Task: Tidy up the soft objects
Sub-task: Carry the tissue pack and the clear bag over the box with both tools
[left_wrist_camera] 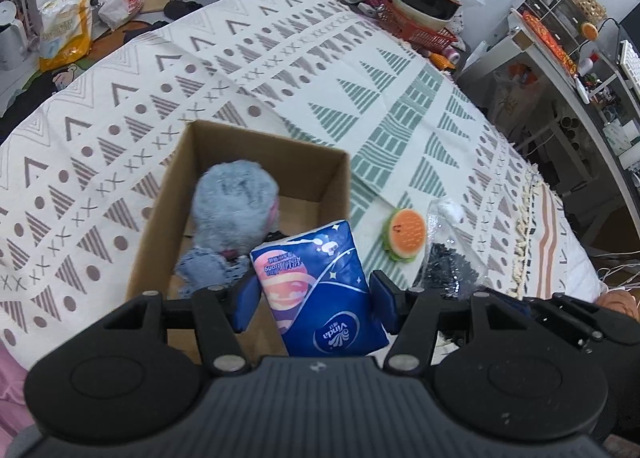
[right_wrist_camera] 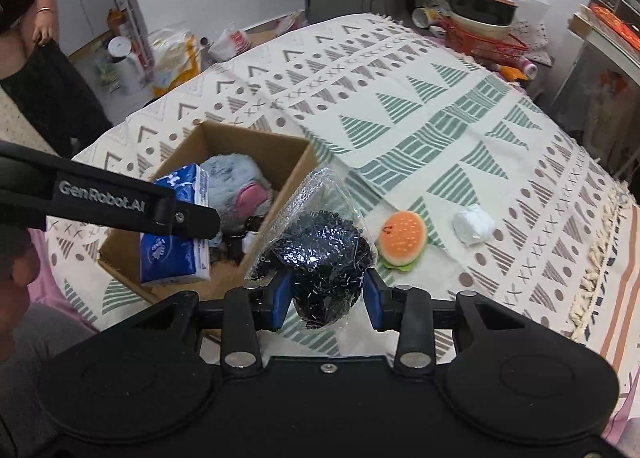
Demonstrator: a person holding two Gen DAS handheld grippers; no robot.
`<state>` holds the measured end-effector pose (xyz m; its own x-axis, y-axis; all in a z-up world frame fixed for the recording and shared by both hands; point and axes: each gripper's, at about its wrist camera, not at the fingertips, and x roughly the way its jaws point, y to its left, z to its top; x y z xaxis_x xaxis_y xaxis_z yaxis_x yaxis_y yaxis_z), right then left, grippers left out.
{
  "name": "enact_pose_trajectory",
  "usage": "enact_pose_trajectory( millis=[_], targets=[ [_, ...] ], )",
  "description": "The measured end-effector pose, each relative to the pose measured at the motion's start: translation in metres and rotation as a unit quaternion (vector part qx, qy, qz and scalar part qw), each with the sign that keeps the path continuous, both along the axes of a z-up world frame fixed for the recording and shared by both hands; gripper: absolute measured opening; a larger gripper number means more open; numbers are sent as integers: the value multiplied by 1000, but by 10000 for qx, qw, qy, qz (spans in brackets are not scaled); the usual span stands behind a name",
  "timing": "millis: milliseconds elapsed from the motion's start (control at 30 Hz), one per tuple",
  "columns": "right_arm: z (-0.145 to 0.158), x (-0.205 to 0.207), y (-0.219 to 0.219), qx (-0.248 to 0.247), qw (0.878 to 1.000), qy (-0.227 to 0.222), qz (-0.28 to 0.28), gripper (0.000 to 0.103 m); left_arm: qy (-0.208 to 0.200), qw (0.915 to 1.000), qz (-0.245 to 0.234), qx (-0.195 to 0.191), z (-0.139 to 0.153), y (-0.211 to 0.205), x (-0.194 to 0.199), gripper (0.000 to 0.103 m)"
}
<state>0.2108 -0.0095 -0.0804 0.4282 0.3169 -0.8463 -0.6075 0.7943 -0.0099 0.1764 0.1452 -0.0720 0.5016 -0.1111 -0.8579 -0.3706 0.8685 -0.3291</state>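
My left gripper (left_wrist_camera: 314, 286) is shut on a blue tissue pack (left_wrist_camera: 320, 282) and holds it tilted over the near right corner of an open cardboard box (left_wrist_camera: 256, 137). A grey-blue plush toy (left_wrist_camera: 234, 193) lies inside the box. My right gripper (right_wrist_camera: 328, 282) is shut on a clear bag of black beads (right_wrist_camera: 320, 250), held in the air just right of the box (right_wrist_camera: 256, 137). The right wrist view also shows the tissue pack (right_wrist_camera: 176, 254) and the plush toy (right_wrist_camera: 236, 177). A burger-shaped squishy (right_wrist_camera: 402, 238) and a white crumpled wad (right_wrist_camera: 474, 223) lie on the patterned cloth (right_wrist_camera: 440, 117).
At the far edge, a red wire basket (right_wrist_camera: 480, 37) holds stacked bowls. Bags and a white kettle (right_wrist_camera: 120, 57) sit on the floor beyond the cloth. A person (right_wrist_camera: 36, 9) stands at the back left. Shelving with clutter (left_wrist_camera: 568, 17) stands on the right.
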Motion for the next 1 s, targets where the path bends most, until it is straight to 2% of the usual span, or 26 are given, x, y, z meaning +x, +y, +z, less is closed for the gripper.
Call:
enact_pose_trajectory(
  millis=[267,500,833,1000],
  targets=[
    [-3,-1,28,-205,9987,277,368,37,268,9996,28,-97,-22,22,-6,58],
    [-7,2,45,-486,9963,382,597,37,472,9982,137,-329,-42,38,-5,58],
    [-14,13,54,-776,9941,498,579,38,651,9966,194,-457,-61,52,3,58],
    [-21,17,58,-1147,9906,569,485,38,713,9966,127,-401,-66,55,8,58]
  ],
)
